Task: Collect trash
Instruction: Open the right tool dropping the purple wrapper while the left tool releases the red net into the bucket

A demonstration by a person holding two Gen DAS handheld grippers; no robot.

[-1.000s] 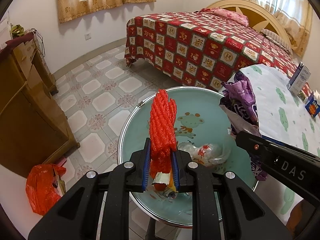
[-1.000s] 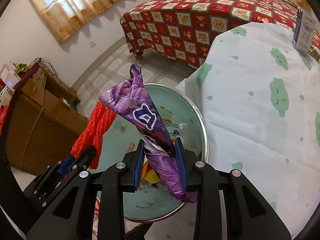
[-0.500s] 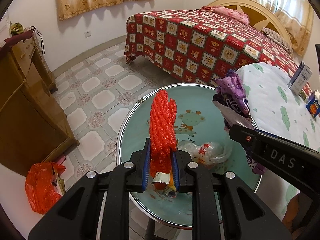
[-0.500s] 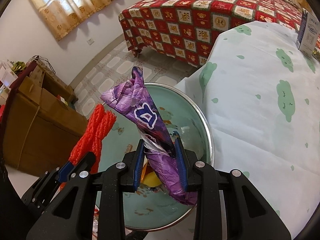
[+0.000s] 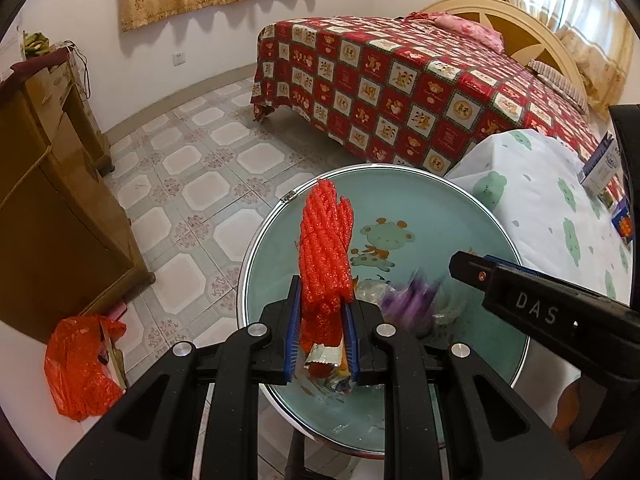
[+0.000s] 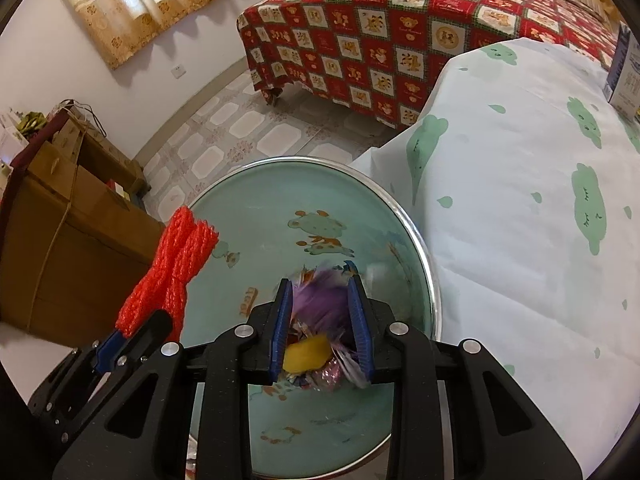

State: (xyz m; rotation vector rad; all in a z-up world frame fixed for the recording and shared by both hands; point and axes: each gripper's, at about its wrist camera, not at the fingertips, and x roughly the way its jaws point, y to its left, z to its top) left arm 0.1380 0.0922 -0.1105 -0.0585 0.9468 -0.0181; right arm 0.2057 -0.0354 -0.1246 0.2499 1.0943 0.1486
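Left tongs (image 5: 322,342) pinch our red foam net (image 5: 325,256) upright over the green basin (image 5: 496,220); we should let go only above its middle. Right tongs (image 6: 320,330), spread apart, have the blurred purple wrapper (image 6: 320,304) between them, apparently falling into the basin (image 6: 280,216).

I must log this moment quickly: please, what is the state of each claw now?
Left claw: closed on the red foam net.
Right claw: open; the blurred purple wrapper is dropping between its fingers toward the basin.
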